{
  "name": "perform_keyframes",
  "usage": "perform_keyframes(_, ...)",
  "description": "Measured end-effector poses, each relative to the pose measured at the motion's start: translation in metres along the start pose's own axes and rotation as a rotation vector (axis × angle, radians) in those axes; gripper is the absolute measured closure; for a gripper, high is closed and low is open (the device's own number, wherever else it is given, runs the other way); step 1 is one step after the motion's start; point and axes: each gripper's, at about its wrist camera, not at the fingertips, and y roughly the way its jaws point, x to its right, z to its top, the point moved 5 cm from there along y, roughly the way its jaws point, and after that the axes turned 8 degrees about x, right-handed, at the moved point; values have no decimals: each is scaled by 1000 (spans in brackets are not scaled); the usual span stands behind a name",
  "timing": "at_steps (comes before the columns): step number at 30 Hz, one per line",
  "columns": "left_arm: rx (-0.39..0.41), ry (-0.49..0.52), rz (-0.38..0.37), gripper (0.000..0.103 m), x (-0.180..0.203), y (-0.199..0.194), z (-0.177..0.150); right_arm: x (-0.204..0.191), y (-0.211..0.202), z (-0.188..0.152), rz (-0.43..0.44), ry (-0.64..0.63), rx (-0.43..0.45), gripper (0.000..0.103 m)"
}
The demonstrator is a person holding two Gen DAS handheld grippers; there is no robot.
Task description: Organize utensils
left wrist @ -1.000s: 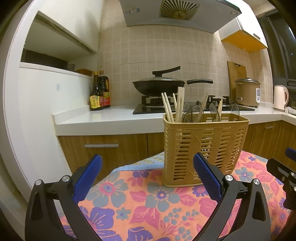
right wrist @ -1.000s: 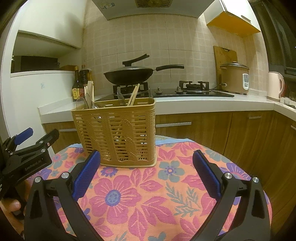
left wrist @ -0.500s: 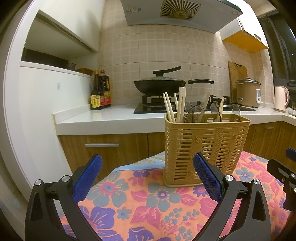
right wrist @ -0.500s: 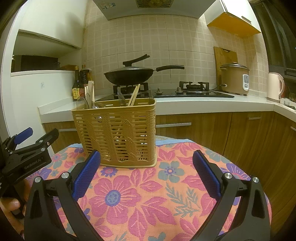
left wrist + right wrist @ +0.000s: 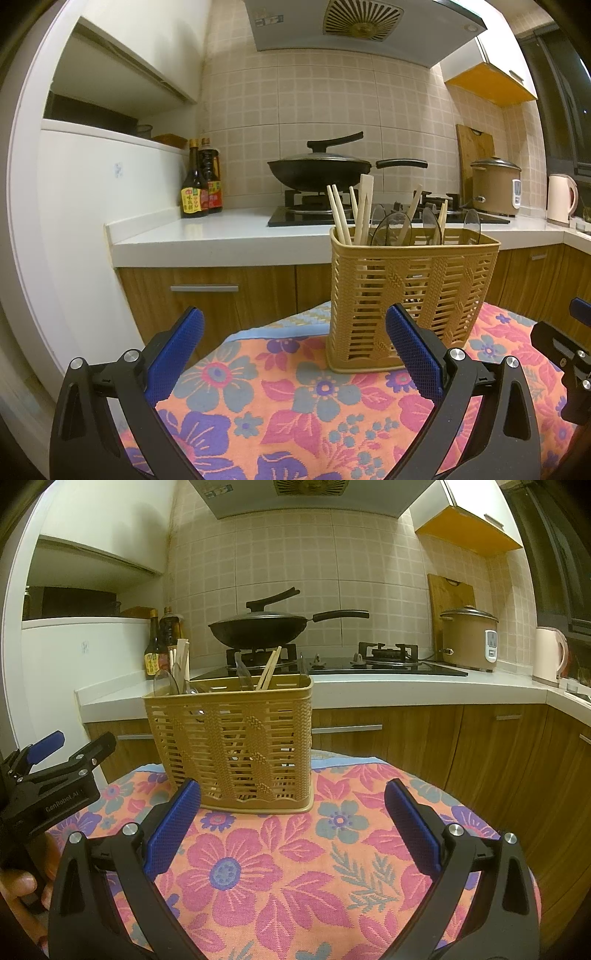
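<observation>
- Left wrist view: you are holding the left claw [image 5: 293, 354] wide open, with nothing between its blue pads [image 5: 176, 354]. It is hovering low over the flowered cloth [image 5: 295, 406], short of the basket [image 5: 410, 302].
- The basket is standing upright on the cloth-covered counter, just ahead and right of centre. Its long axis is running left-right and angling away to the right.
- The chopsticks [image 5: 341, 218] are sticking out at the basket's left end, tips up and fanning slightly. Clear spoons [image 5: 391, 230] are standing handle-down beside them, with bowls showing above the rim.
- The right claw [image 5: 561, 354] is peeking in at the right edge, beside the basket.
- Right wrist view: you are holding the right claw [image 5: 291, 830] fully spread too, gripping nothing. The basket [image 5: 236, 746] is sitting just past its left pad [image 5: 173, 827].
- One pair of chopsticks [image 5: 269, 668] is leaning right in the middle section, and more are bunching at the far left end. The exact compartments are hard to tell through the slats.
- The left claw [image 5: 55, 771] and your hand [image 5: 18, 886] are showing at the left edge.
- Risk: the basket looks light and tall, so pulling a leaning stick sideways is likely tipping or dragging it.
- Risk: the spoons are clear, so you are likely misjudging their edges and pinching two at once.
- Risk: the cloth could be bunching under a push.
</observation>
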Motion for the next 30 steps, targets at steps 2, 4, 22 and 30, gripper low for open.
perform_keyframes(2,0,-1,0,8,0,0,0,0,0,0,-1,0,-1,8)
perform_keyframes(4,-1,-3,-1,8,0,0,0,0,1,0,0,0,-2,8)
perform_keyframes(22,-1,0,2,8,0,-1,0,2,1,0,0,-4,2,8)
perform_keyframes(30,-3,5,0,8,1,-1,-1,4,1,0,0,-5,-1,8)
